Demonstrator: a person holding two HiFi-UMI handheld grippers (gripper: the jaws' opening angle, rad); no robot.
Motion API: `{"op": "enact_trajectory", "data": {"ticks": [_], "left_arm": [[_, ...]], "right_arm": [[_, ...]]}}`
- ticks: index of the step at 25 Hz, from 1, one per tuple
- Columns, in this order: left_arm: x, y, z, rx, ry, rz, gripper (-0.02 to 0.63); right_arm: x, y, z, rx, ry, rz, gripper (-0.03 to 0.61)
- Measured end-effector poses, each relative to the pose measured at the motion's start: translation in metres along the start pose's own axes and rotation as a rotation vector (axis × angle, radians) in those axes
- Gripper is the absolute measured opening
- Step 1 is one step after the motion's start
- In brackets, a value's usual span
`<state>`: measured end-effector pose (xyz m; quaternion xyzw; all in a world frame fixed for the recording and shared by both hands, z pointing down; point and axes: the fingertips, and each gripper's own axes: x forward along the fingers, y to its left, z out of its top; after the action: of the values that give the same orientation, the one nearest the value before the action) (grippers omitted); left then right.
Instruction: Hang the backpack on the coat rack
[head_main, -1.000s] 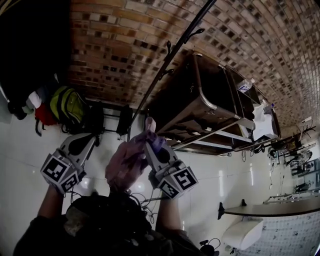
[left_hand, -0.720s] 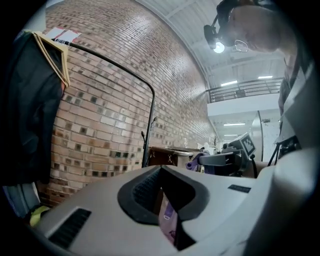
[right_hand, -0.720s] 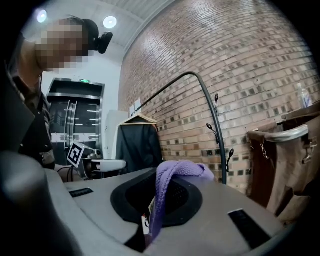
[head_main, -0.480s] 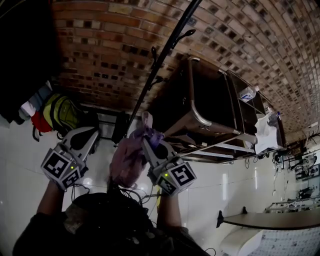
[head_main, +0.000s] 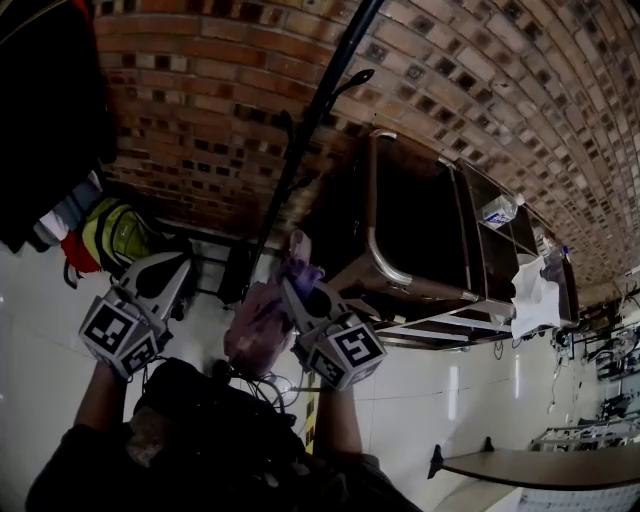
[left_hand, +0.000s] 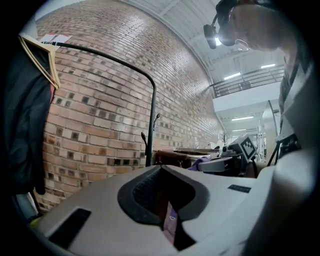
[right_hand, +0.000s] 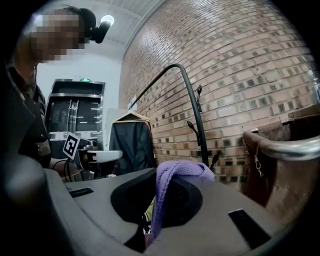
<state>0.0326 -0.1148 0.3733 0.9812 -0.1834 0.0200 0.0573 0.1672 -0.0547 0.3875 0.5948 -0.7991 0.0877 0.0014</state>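
A pink-purple backpack (head_main: 255, 325) hangs between my two grippers in the head view. My right gripper (head_main: 292, 272) is shut on its purple top loop (right_hand: 177, 172), which drapes over the jaws in the right gripper view. My left gripper (head_main: 165, 270) is held level to the backpack's left, and a thin purple strap (left_hand: 171, 222) lies pinched in its closed jaws. The black coat rack pole (head_main: 310, 120) with curved hooks stands ahead against the brick wall. It also shows as the coat rack pole (left_hand: 151, 125) in the left gripper view and the coat rack pole (right_hand: 197, 125) in the right gripper view.
A dark jacket on a wooden hanger (left_hand: 37, 55) hangs from a curved black rail at the left. A yellow-green bag (head_main: 120, 235) lies by the wall. A metal-framed cart (head_main: 420, 250) with a white cloth (head_main: 535, 290) stands right of the rack.
Both grippers have carried the backpack forward toward the brick wall and the rack. The pole and cart now loom larger and nearer. Neither grip has changed.
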Motion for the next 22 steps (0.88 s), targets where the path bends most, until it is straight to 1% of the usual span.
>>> {"op": "enact_trajectory", "data": {"ticks": [4,8,15,22], "left_arm": [[0.017,-0.005,0.000,0.007,0.017,-0.017,0.040],[0.033,0.003,0.002,-0.001,0.014,-0.030,0.040],[0.084,0.041,-0.007,-0.019,0.037,-0.074,0.040],[0.141,0.080,0.003,-0.026,0.044,-0.129,0.040]], "right_arm": [[0.004,-0.020,-0.002,0.010,0.008,-0.011,0.015],[0.016,-0.034,0.001,0.036,0.006,-0.023,0.015],[0.052,-0.065,-0.002,0.045,0.031,-0.043,0.015],[0.093,-0.107,0.013,0.032,0.038,-0.074,0.015]]}}
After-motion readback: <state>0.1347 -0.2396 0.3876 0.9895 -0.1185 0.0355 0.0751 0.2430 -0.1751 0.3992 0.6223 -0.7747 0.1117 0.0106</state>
